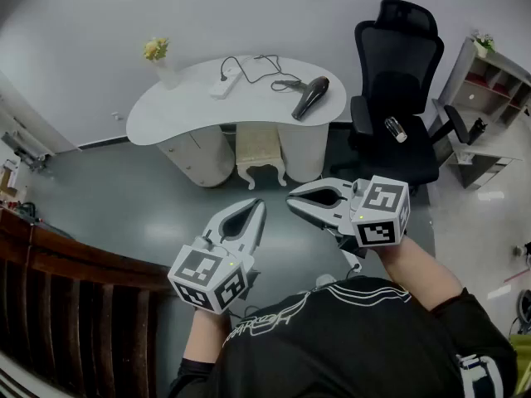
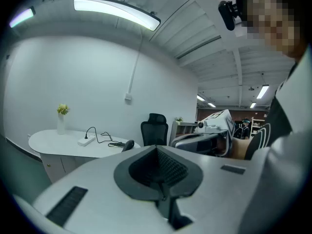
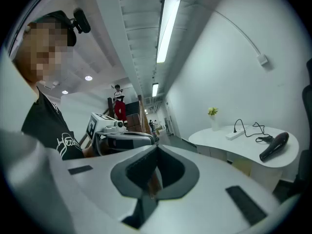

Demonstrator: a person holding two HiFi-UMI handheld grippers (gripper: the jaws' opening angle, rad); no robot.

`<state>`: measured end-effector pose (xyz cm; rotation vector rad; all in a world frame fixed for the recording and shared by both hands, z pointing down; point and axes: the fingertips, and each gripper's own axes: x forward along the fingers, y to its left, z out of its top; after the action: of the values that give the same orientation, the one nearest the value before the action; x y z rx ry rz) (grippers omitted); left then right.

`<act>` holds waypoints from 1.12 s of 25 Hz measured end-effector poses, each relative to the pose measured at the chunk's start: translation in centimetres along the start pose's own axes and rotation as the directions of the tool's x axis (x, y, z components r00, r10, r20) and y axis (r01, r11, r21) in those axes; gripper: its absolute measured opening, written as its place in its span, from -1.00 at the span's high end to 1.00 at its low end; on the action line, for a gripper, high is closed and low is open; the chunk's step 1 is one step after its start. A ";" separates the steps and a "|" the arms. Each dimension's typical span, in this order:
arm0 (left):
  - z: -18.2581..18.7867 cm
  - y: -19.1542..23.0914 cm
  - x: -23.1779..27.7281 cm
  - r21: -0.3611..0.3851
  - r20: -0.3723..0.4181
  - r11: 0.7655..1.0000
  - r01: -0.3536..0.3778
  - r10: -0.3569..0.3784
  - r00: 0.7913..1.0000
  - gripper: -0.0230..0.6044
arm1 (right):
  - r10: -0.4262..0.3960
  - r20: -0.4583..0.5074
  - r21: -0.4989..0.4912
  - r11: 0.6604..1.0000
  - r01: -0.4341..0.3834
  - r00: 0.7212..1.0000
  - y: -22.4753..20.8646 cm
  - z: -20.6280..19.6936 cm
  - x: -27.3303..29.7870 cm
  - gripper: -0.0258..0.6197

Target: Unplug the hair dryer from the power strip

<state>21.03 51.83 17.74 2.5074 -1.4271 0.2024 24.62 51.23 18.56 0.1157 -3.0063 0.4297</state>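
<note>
A black hair dryer lies on the right part of a white curved table. Its thin black cord loops over to a white power strip further back on the tabletop. I stand well short of the table, both grippers held over the grey floor. My left gripper is shut with nothing in it, and so is my right gripper beside it. The left gripper view shows the shut jaws, with the power strip and hair dryer far ahead. From the right gripper view the hair dryer and power strip lie off to the right.
A vase of yellow flowers stands at the table's left end. A black office chair with a small bottle on its seat is right of the table, with a shelf unit beyond. A dark wooden railing runs at lower left.
</note>
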 end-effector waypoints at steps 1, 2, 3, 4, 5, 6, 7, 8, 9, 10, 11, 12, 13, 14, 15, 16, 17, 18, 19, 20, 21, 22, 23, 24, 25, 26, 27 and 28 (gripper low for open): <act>-0.1 0.0 -0.2 0.000 -0.001 1.000 0.001 -0.001 1.000 0.92 | -0.001 0.002 -0.002 1.000 0.001 1.000 0.2 0.0 0.1 0.93; -0.2 0.1 -0.3 0.000 -0.002 1.000 0.002 -0.002 1.000 0.92 | -0.002 0.004 -0.004 1.000 0.002 1.000 0.4 -0.1 0.2 0.93; -0.4 0.1 -0.5 -0.002 -0.003 1.000 0.004 -0.004 1.000 0.92 | -0.004 0.004 -0.006 1.000 0.004 1.000 0.6 -0.2 0.3 0.93; -0.6 0.2 -0.5 -0.004 -0.004 1.000 0.006 -0.006 1.000 0.92 | -0.008 0.003 -0.009 1.000 0.008 1.000 0.6 -0.4 0.4 0.93; -0.8 0.4 -0.5 -0.007 -0.006 1.000 0.007 -0.007 1.000 0.92 | -0.011 0.002 -0.012 1.000 0.011 1.000 0.6 -0.5 0.5 0.93; -0.9 0.5 -0.5 -0.010 -0.007 1.000 0.007 -0.007 1.000 0.92 | -0.015 -0.001 -0.015 1.000 0.015 1.000 0.5 -0.7 0.5 0.93; -1.2 0.6 -0.4 -0.014 -0.010 1.000 0.007 -0.007 1.000 0.92 | -0.018 -0.004 -0.016 1.000 0.018 1.000 0.5 -0.9 0.6 0.93; -1.4 0.7 -0.3 -0.017 -0.013 1.000 0.006 -0.007 1.000 0.92 | -0.021 -0.009 -0.015 1.000 0.021 1.000 0.4 -1.2 0.6 0.93; -1.6 0.8 -0.3 -0.021 -0.017 1.000 0.006 -0.007 1.000 0.92 | -0.024 -0.014 -0.011 1.000 0.024 1.000 0.3 -1.4 0.7 0.93; -1.8 0.9 -0.3 -0.025 -0.020 1.000 0.007 -0.007 1.000 0.92 | -0.026 -0.016 -0.003 1.000 0.026 1.000 0.2 -1.6 0.7 0.93; -1.9 0.9 -0.3 -0.029 -0.022 1.000 0.008 -0.009 1.000 0.92 | -0.026 -0.015 0.009 1.000 0.026 1.000 0.2 -1.7 0.8 0.93; -1.9 1.0 -0.4 -0.033 -0.023 0.999 0.010 -0.011 1.000 0.92 | -0.023 -0.013 0.023 0.999 0.024 1.000 0.1 -1.8 0.9 0.93; -1.9 1.0 -0.6 -0.037 -0.024 0.999 0.014 -0.015 1.000 0.92 | -0.019 -0.008 0.035 0.999 0.019 1.000 0.2 -1.6 1.1 0.93; -1.9 0.9 -0.8 -0.040 -0.027 0.999 0.022 -0.023 0.999 0.92 | -0.015 0.000 0.045 0.999 0.014 1.000 0.4 -1.5 1.3 0.93; -1.9 0.8 -1.1 -0.044 -0.033 0.999 0.033 -0.035 0.999 0.92 | -0.014 0.011 0.050 0.999 0.013 1.000 0.5 -1.2 1.5 0.93; -1.9 0.7 -1.5 -0.048 -0.039 0.998 0.048 -0.049 0.998 0.92 | -0.019 0.020 0.050 0.999 0.018 1.000 0.6 -0.9 1.6 0.93; -1.8 0.5 -1.8 -0.053 -0.041 0.997 0.060 -0.062 0.997 0.92 | -0.028 0.025 0.044 0.999 0.027 0.999 0.6 -0.6 1.8 0.93; -1.7 0.5 -2.1 -0.059 -0.036 0.996 0.066 -0.069 0.997 0.92 | -0.039 0.030 0.036 0.999 0.038 0.999 0.5 -0.3 1.9 0.93; -1.6 0.6 -2.5 -0.067 -0.028 0.996 0.066 -0.068 0.997 0.92 | -0.048 0.037 0.033 0.998 0.047 0.998 0.5 -0.1 2.0 0.93; -1.5 0.9 -2.8 -0.079 -0.020 0.995 0.063 -0.065 0.998 0.92 | -0.052 0.046 0.036 0.998 0.051 0.998 0.5 0.1 2.1 0.93; -1.5 1.2 -3.1 -0.092 -0.013 0.994 0.060 -0.062 0.998 0.92 | -0.050 0.055 0.045 0.998 0.048 0.997 0.6 0.3 2.1 0.93; -1.5 1.5 -3.3 -0.106 -0.006 0.993 0.057 -0.058 0.998 0.92 | -0.044 0.062 0.056 0.998 0.040 0.997 0.8 0.3 2.2 0.93; -1.5 1.8 -3.5 -0.115 0.000 0.992 0.053 -0.053 0.999 0.92 | -0.037 0.065 0.066 0.997 0.033 0.997 0.9 0.3 2.4 0.93; -1.4 2.0 -3.6 -0.120 0.005 0.992 0.048 -0.048 0.999 0.92 | -0.033 0.065 0.073 0.997 0.029 0.997 0.9 0.4 2.5 0.93; -1.3 2.2 -3.7 -0.121 0.008 0.992 0.043 -0.042 0.999 0.92 | -0.035 0.062 0.074 0.997 0.030 0.997 0.9 0.3 2.6 0.93; -1.1 2.4 -3.6 -0.120 0.009 0.992 0.039 -0.039 0.999 0.92 | -0.038 0.059 0.073 0.997 0.034 0.998 0.8 0.4 2.6 0.93; -1.0 2.6 -3.5 -0.118 0.009 0.992 0.038 -0.037 0.999 0.92 | -0.041 0.058 0.075 0.997 0.036 0.997 0.7 0.4 2.7 0.93; -0.8 2.8 -3.3 -0.115 0.008 0.993 0.037 -0.036 0.999 0.92 | -0.041 0.057 0.079 0.996 0.036 0.998 0.4 0.4 2.7 0.93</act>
<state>16.99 53.39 18.11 2.4404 -1.3532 0.1024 21.85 51.32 18.32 0.1958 -3.0394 0.5499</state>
